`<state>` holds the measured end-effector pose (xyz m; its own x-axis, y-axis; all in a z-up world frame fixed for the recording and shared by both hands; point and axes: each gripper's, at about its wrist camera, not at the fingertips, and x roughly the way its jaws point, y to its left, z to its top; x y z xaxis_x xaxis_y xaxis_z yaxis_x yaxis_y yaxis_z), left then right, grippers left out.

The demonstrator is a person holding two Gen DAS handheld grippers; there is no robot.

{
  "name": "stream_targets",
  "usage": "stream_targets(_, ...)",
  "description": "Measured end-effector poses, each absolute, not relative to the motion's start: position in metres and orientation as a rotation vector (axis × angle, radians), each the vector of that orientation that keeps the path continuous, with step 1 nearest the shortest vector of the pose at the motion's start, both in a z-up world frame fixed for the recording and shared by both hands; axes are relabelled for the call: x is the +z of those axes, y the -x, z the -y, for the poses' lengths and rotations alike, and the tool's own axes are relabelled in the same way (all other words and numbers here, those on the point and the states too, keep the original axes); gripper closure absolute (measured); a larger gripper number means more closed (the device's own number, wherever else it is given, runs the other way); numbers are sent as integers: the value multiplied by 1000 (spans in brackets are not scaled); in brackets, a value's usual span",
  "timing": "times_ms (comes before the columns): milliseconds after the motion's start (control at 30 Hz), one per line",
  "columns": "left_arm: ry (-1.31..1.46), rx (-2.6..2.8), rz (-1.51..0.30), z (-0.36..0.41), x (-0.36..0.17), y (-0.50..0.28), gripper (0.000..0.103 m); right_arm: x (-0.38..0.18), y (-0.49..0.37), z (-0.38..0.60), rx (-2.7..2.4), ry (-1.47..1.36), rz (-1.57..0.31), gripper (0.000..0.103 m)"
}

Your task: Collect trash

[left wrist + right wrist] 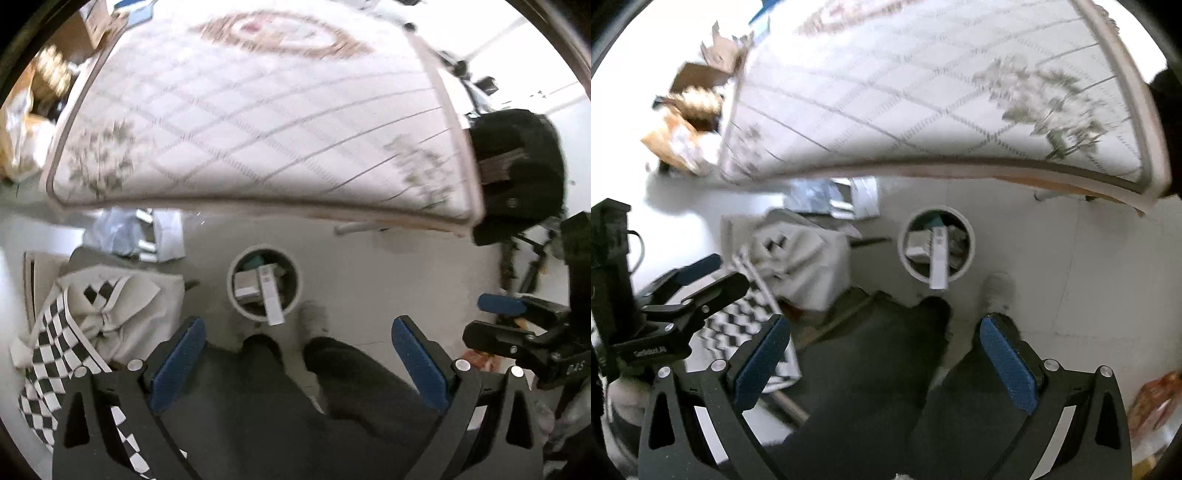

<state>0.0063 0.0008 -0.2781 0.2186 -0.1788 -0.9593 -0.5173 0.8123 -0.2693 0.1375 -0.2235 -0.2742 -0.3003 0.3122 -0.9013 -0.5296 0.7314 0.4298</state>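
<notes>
Both grippers are hanging empty above the floor, each with its blue pads spread wide and nothing between them: the left gripper (297, 363) low in the left wrist view, the right gripper (882, 363) low in the right wrist view. At the centre of the left view, a round white bin (264, 284) is standing on the pale floor, already holding small boxes, with a long white carton (270, 298) leaning over its near rim. More trash appears to be lying at centre left: crumpled plastic wrapping (125, 232) just under the mattress edge (258, 201). My worry is that carton; it is jutting past the rim, so a careless drop beside it could be tipping it out. Motion blur is also making the wrapping hard to judge, risking a poor grasp.
</notes>
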Motion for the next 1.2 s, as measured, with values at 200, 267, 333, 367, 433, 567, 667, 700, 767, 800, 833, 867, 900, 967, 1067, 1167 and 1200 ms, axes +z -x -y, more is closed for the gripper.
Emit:
stream_targets(200,633,142,-1307,-1,-224,1,0,-205,-118,237,832,38,-1644,0)
stream_targets(267,635,116,-1295,3,-211,3,0,-189,-110,240,829,26,-1626,0)
stream_targets(333,638,99,-1276,5,-196,9,0,-175,-103,244,827,23,-1610,0)
stream_targets(367,641,93,-1261,6,-187,13,0,-167,-100,246,826,23,-1599,0)
stream_targets(433,639,93,-1238,10,-176,17,0,-157,-95,248,833,31,-1584,0)
stream_targets(567,663,108,-1195,18,-155,28,0,-145,-90,253,864,40,-1561,0)
stream_targets(667,681,132,-1166,24,-145,37,0,-137,-85,259,882,40,-1547,0)
stream_targets(700,688,139,-1159,25,-142,40,0,-135,-84,260,889,39,-1544,0)
stream_targets(767,692,145,-1148,29,-139,43,0,-130,-80,265,899,41,-1534,0)
stream_targets(800,689,150,-1143,31,-137,44,0,-129,-79,267,903,38,-1534,0)
stream_targets(833,687,154,-1139,32,-137,45,0,-128,-78,270,909,35,-1533,0)
stream_targets(867,688,154,-1138,33,-137,46,0,-127,-77,272,911,34,-1533,0)
stream_targets(900,689,158,-1137,35,-137,47,0,-127,-76,274,914,31,-1534,0)
stream_targets(967,693,160,-1136,37,-138,49,0,-127,-74,277,918,31,-1540,0)
stream_targets(1067,692,159,-1136,40,-137,51,0,-126,-72,281,921,37,-1542,0)
stream_targets(1167,684,161,-1137,42,-137,51,0,-126,-70,283,924,36,-1547,0)
stream_targets(1200,681,159,-1139,42,-136,53,0,-127,-69,283,923,36,-1550,0)
